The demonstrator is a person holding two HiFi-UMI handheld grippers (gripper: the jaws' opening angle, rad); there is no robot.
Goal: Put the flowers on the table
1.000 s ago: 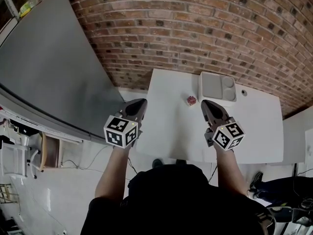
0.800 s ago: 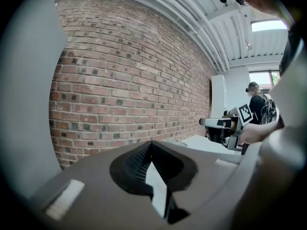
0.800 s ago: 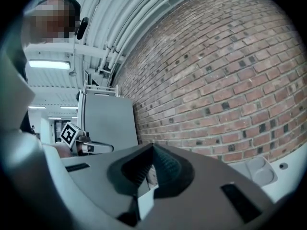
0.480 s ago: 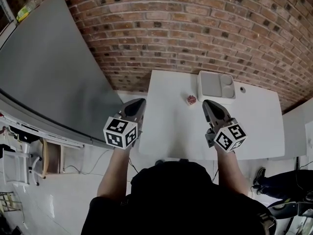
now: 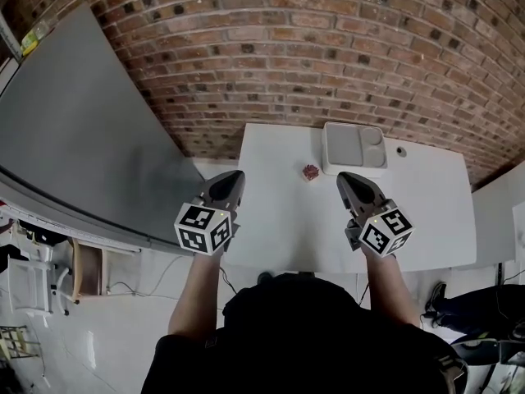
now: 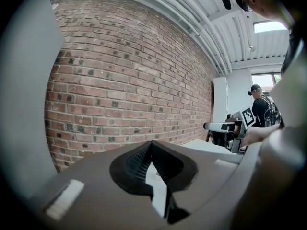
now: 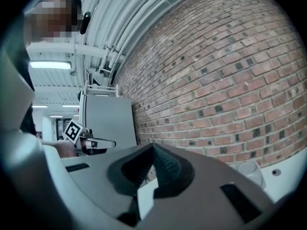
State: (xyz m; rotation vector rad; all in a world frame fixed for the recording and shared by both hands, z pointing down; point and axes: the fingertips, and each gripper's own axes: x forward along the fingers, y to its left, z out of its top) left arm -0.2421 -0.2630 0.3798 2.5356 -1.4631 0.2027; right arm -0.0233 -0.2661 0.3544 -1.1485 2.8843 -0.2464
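Note:
A small red and pink flower bunch (image 5: 310, 171) lies on the white table (image 5: 287, 220), near its far edge. My left gripper (image 5: 233, 176) hovers over the table's left edge, shut and holding nothing; in the left gripper view its jaws (image 6: 151, 143) meet at the tip. My right gripper (image 5: 348, 177) hangs over the table to the right of the flowers, also shut and holding nothing, jaws (image 7: 153, 146) together. The flowers lie between the two grippers, a little beyond their tips. Neither gripper touches them.
A white two-compartment tray (image 5: 354, 148) sits at the table's far edge, right of the flowers, with a small round thing (image 5: 400, 150) beside it. A brick wall (image 5: 328, 48) stands behind the table. A large grey panel (image 5: 74, 130) leans at the left.
The view has shifted a little, so the table, tray and flowers sit slightly higher and further left. Both grippers stay shut and keep nearly the same places.

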